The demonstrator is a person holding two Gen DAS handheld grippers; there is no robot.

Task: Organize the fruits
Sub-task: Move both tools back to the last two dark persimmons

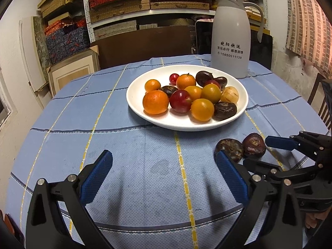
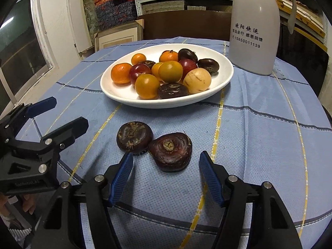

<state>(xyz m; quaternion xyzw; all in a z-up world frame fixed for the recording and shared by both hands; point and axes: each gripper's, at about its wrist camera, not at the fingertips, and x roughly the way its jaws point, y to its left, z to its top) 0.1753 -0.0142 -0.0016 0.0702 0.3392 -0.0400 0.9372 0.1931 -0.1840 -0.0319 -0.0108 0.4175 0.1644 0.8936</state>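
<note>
A white plate in the middle of the table holds several fruits: oranges, red plums, yellow fruits and dark water chestnuts. Two dark water chestnuts lie touching on the cloth in front of the plate: the left one and the right one. My right gripper is open and empty, its jaws just in front of the right chestnut. My left gripper is open and empty above bare cloth, left of the chestnuts.
A tall grey thermos jug stands behind the plate at the right. The round table has a blue checked cloth. Shelves of boxes and a wooden chair stand beyond the table's edge.
</note>
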